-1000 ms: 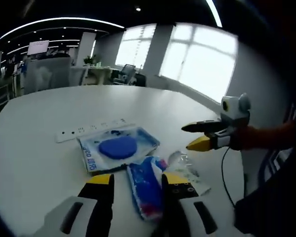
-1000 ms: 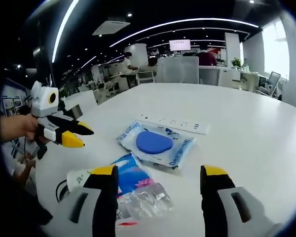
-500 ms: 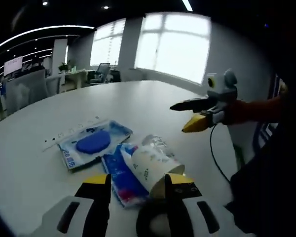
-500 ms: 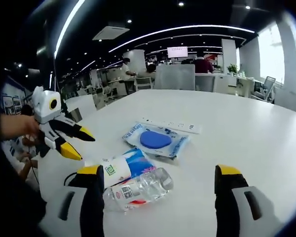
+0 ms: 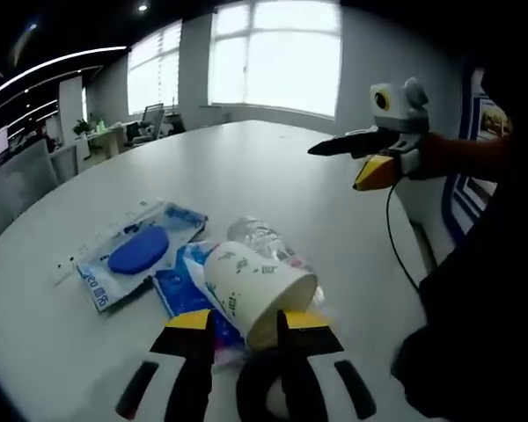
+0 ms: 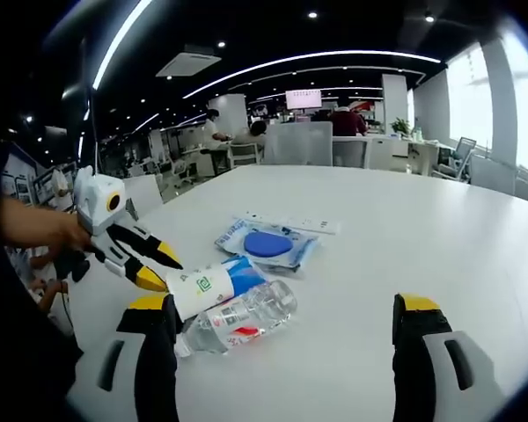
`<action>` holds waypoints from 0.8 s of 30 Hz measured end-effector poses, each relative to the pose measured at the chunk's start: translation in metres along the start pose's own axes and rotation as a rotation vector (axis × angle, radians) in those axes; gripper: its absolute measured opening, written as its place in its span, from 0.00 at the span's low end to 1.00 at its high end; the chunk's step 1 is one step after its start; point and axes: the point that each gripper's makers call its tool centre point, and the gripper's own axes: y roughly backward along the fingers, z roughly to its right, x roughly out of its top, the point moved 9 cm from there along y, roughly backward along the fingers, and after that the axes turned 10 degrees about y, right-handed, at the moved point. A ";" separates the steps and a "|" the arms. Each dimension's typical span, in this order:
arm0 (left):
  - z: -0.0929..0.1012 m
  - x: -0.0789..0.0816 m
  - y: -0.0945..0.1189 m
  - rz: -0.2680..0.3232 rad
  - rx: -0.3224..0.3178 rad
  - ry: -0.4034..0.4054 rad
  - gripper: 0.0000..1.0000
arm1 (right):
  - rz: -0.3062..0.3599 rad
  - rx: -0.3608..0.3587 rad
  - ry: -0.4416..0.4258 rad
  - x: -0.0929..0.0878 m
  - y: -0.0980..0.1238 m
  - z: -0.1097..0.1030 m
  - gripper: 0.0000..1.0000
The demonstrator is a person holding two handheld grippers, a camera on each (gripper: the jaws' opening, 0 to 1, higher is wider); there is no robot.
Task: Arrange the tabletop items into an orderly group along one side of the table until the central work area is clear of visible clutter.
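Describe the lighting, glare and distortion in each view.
Left gripper view: the windows are blown out to white, and the white table bulges under fisheye curvature. Right gripper view: dim ceiling with bright light strips bent into arcs; the paper cup and plastic bottle stay fairly sharp.

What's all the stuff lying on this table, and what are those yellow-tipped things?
Paper cup: one, white with green print, on its side between the left gripper's jaws.
Plastic bottle: one, clear, lying beside the cup.
Blue packet: one, blue, under the cup.
Flat pack with blue disc: one, blue and white, farther along the table.
Power strip: one, white, behind the pack.
Table: one, white.
Left gripper: yellow tips, jaws around the cup.
Right gripper: yellow tips, wide open.
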 end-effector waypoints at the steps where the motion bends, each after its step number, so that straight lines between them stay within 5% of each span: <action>1: 0.001 0.000 -0.001 -0.004 0.000 -0.002 0.21 | -0.001 -0.004 -0.004 -0.002 0.002 0.000 0.99; 15: 0.000 0.009 0.003 -0.011 0.009 -0.027 0.05 | -0.018 -0.047 -0.052 -0.011 0.018 -0.001 0.95; 24: -0.005 0.024 0.015 0.003 0.011 0.088 0.00 | -0.012 -0.065 -0.050 -0.006 0.025 0.005 0.93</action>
